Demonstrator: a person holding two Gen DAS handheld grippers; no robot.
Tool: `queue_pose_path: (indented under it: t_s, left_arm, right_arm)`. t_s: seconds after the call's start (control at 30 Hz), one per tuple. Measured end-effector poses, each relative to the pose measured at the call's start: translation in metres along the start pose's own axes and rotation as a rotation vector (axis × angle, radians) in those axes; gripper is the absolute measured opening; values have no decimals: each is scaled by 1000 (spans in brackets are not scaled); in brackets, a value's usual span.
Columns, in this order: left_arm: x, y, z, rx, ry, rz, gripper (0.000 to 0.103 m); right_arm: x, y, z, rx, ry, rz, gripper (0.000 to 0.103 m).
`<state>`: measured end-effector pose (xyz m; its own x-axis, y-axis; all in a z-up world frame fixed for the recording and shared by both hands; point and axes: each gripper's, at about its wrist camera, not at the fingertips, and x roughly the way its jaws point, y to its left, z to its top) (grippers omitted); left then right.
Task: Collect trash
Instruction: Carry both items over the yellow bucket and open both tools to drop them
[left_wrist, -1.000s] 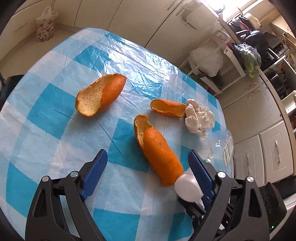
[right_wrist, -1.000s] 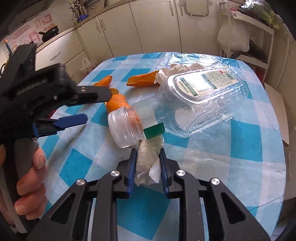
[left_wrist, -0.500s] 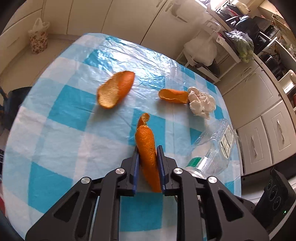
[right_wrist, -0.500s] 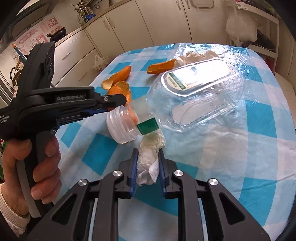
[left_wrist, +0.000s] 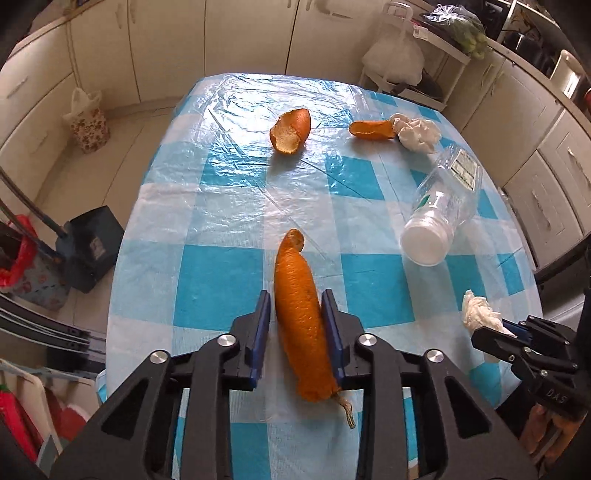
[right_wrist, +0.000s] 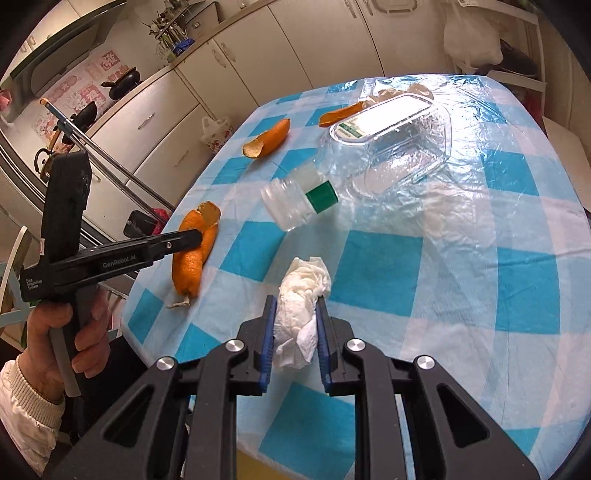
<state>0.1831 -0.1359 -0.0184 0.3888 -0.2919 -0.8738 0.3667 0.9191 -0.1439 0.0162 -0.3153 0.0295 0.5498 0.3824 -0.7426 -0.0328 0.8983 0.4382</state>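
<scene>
A long orange peel (left_wrist: 299, 317) is seen between the blue pads of the left hand-held gripper (left_wrist: 297, 314), and the jaws are being eased apart around it: the right pad is still pressed to the peel, while a sliver of gap shows at the left pad. The peel is carried lengthwise along the fingers, its stem end hanging out at the back, above the near part of the checked tabletop (left_wrist: 207, 280). In the right wrist view, a crumpled white tissue (right_wrist: 301, 291) is clamped firmly in the right hand-held gripper (right_wrist: 295, 306), its jaws drawn close on the wad. Left lying on the tabletop are a clear plastic bottle (left_wrist: 439, 210) on its side, a curled peel piece (left_wrist: 290, 131) further back, and another peel piece (left_wrist: 371, 130) touching a second crumpled tissue (left_wrist: 417, 132) at the far edge. The left gripper's handle is gripped by a hand (right_wrist: 62, 332) with a pale cuff.
</scene>
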Motion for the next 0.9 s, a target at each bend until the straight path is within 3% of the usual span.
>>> queue_pose_path:
  t_s: [0.13,0.2,0.23,0.5,0.73,0.9]
  left_arm:
    - [3,-14,-14,18,-27,45,37]
    - [-1,-17,-21,12,-34,29,21]
    - [-4,-15,-24,-5,-38,9,20]
    - [-68,-7,-70,-69,-177,-67,19]
    - [-122,0,-117,-137,-281,-97,19]
    - [-162,-4,-149,-124,-356,-89,19]
  right_arm:
    - [-3,-2,-10,30,-12,2,21]
    - [-8,-2,-14,44,-33,6,21]
    - [-12,-2,-15,47,-49,7,21]
    - [-47,15,-33,10,-216,31,21]
    - [-76,42,-60,-57,-344,-13,22]
    - [-95,60,-85,-115,-410,-55,23]
